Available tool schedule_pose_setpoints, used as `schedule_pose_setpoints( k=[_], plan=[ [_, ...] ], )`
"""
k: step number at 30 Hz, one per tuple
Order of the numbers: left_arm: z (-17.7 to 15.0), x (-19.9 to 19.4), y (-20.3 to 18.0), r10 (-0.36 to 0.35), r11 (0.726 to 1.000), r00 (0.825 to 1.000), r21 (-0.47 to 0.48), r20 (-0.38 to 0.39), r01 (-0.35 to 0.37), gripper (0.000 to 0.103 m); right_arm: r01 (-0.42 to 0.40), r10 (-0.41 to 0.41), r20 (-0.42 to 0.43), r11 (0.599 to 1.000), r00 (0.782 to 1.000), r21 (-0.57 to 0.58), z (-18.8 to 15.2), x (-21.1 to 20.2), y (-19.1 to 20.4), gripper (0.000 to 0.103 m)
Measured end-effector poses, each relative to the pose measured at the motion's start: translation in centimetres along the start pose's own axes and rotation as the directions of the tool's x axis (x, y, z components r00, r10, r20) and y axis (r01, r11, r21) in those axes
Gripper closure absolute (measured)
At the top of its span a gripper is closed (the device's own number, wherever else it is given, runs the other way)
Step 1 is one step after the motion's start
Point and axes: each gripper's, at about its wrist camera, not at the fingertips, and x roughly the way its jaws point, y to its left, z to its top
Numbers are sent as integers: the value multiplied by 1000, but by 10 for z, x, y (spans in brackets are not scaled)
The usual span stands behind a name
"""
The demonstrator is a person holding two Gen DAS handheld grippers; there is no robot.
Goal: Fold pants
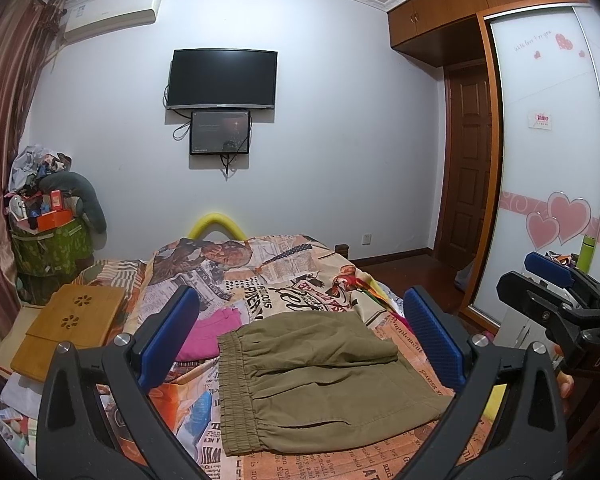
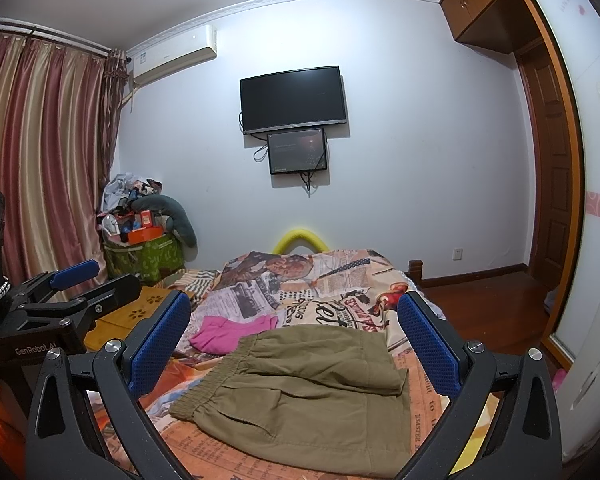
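Observation:
Olive-green pants (image 1: pixel 324 376) lie folded into a compact rectangle on the newspaper-print bedspread (image 1: pixel 276 272), elastic waistband to the left. They also show in the right wrist view (image 2: pixel 312 392). My left gripper (image 1: pixel 300 340) is open and empty, raised above the pants. My right gripper (image 2: pixel 296 344) is open and empty, also hovering over them. The right gripper shows at the right edge of the left wrist view (image 1: pixel 556 280); the left gripper shows at the left of the right wrist view (image 2: pixel 88 280).
A pink garment (image 1: pixel 216 328) lies on the bed just beyond the pants. A wooden lap tray (image 1: pixel 72 328) sits at the bed's left. A cluttered green bin (image 1: pixel 48 248) stands in the corner. A wardrobe (image 1: pixel 548 160) stands at right.

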Motion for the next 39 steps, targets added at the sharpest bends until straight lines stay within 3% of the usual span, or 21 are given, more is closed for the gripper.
schedule_pose_setpoints(
  k=[17,24,28,33,36,39],
  plan=[
    [-2,15,4,-10,1000,1000,2,-27,10,0,18,-17,-25,1000,1000,19,0,12,-19,0],
    [-4,59,14,-21,1000,994,3,-107,21,0,43,-41,-75,999,996,25,-9,36,-30,0],
    [-9,93,26,9,1000,988,-25,-155,-13,0,69,-65,-117,997,991,31,-18,57,-43,0],
    [-26,152,46,31,999,959,-28,-283,-40,0,125,-115,-192,991,975,38,-34,87,-70,0],
    [-38,182,56,18,997,935,-60,-354,-42,0,164,-152,-245,986,958,26,-47,103,-88,0],
    [-51,209,69,51,995,911,-54,-410,-80,0,196,-181,-320,980,930,15,-62,118,-107,0]
  ],
)
